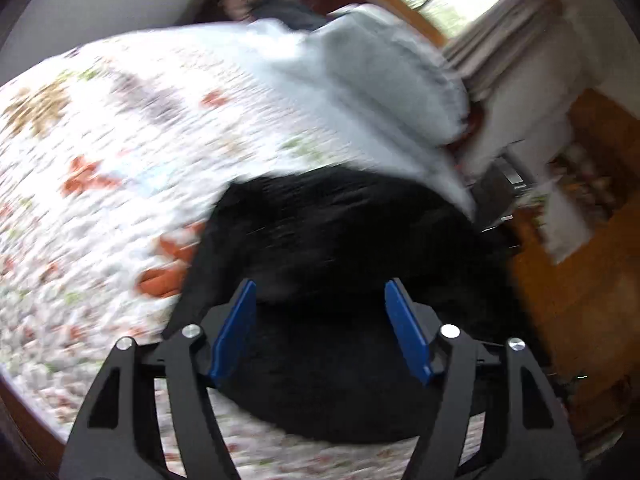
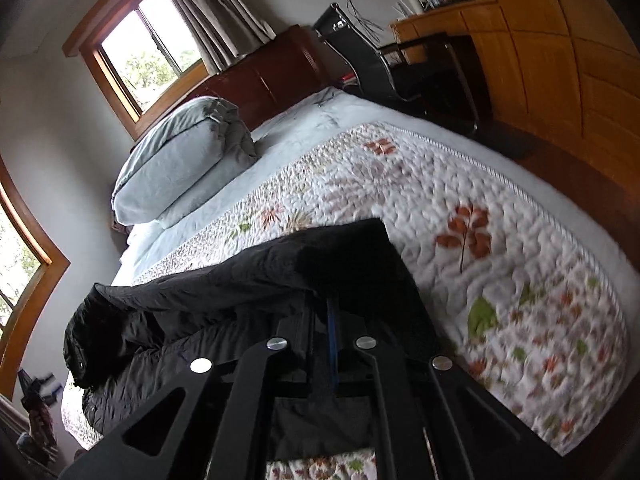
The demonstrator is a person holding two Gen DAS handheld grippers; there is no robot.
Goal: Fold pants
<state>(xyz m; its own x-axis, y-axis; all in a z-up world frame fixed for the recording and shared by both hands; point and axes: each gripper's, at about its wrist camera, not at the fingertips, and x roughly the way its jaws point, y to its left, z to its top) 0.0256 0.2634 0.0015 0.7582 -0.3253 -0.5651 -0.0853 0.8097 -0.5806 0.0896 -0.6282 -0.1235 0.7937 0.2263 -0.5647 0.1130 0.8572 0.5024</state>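
My right claw (image 2: 332,320) is pressed together, pinching an edge of the black pants (image 2: 248,280), which drape over it and lift off the bed; I judge I'm holding that edge up so a fold can be carried across. My left claw (image 1: 320,312) is spread wide, blue pads (image 1: 236,328) apart, hovering above the dark cloth and gripping nothing, probably ready to take another edge or pin the fabric. That view is badly smeared, so I cannot tell whether it touches the cloth. The pants lie across the near part of the floral quilt (image 2: 480,208). Farther off sit the pale folded duvet (image 2: 180,160), the wooden headboard (image 2: 264,80) and a window (image 2: 148,48).
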